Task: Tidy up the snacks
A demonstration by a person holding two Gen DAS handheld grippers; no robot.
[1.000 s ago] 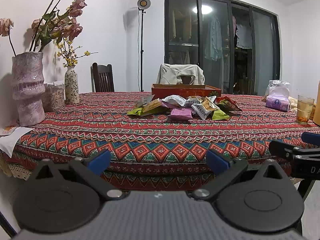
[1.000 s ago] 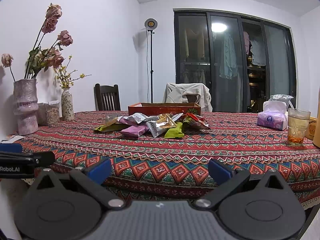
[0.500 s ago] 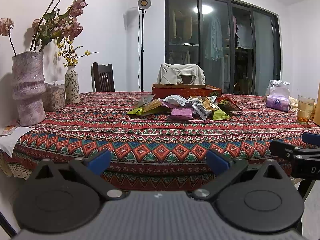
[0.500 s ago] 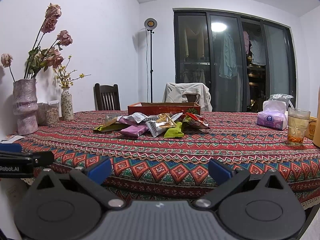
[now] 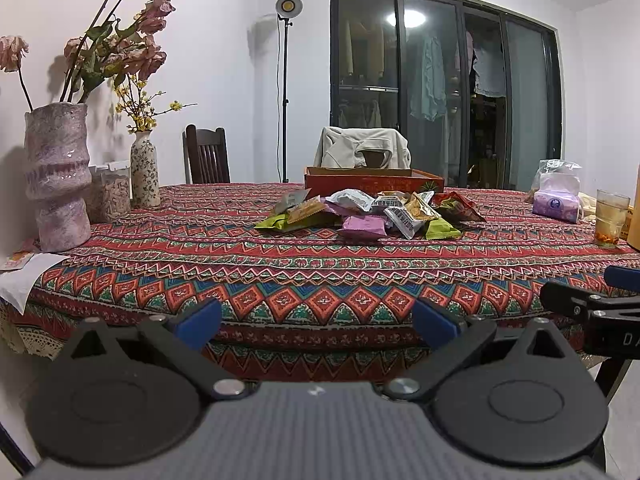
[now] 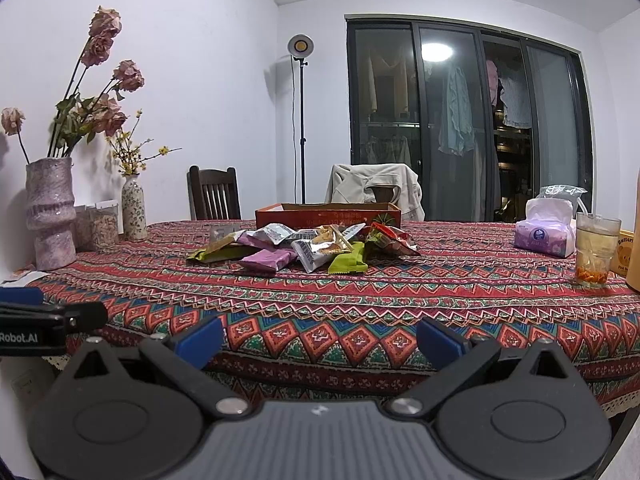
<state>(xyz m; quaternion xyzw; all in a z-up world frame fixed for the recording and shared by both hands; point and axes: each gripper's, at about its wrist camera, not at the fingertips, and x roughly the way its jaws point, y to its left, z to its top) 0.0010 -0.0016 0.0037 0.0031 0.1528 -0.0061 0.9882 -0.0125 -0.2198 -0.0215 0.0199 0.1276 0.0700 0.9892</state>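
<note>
Since no packet is picked yet, the left gripper and right gripper hover off the table's near edge, jaws spread wide and empty, aimed at the snack pile at 12 o'clock, just before the orange box, probably their destination. Only the right view shows the yellow carton behind the glass at 3 o'clock.

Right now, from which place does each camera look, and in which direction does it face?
Left wrist: sits on the left gripper, off the table's near edge, facing the snack pile and orange box; its open blue-tipped fingers and the right gripper show.
Right wrist: sits on the right gripper, facing the same way; its open fingers and the left gripper show.
Shared: snack pile, orange box, patterned tablecloth, vases, glass doors.
</note>
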